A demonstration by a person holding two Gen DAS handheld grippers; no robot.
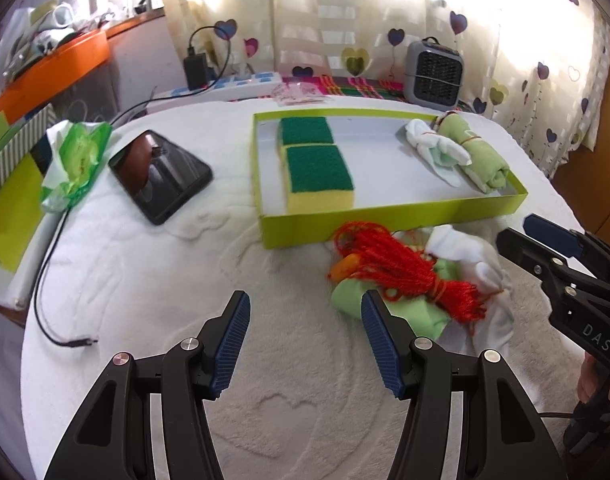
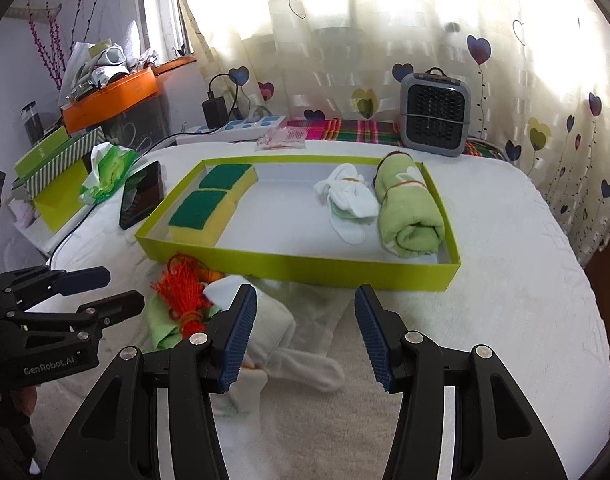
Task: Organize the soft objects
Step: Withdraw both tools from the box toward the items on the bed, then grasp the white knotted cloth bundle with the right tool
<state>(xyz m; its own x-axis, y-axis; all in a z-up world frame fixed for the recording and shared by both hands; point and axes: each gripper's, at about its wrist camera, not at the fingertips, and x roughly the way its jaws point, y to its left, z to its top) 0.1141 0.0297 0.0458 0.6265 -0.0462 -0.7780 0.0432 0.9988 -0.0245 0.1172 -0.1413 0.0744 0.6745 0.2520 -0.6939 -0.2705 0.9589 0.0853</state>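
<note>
A loose heap of a red yarn skein (image 1: pixel 405 276), a light-green cloth (image 1: pixel 401 312) and white socks (image 2: pixel 281 340) is seen on the white blanket (image 1: pixel 145 280), just in front of the lime-green tray (image 1: pixel 385 220). The left gripper (image 1: pixel 305 340) and right gripper (image 2: pixel 301 334) are held wide apart and empty. The heap is judged light, limp and easily snagged; the skein is best taken at its bound waist, where the strands are bunched.
</note>
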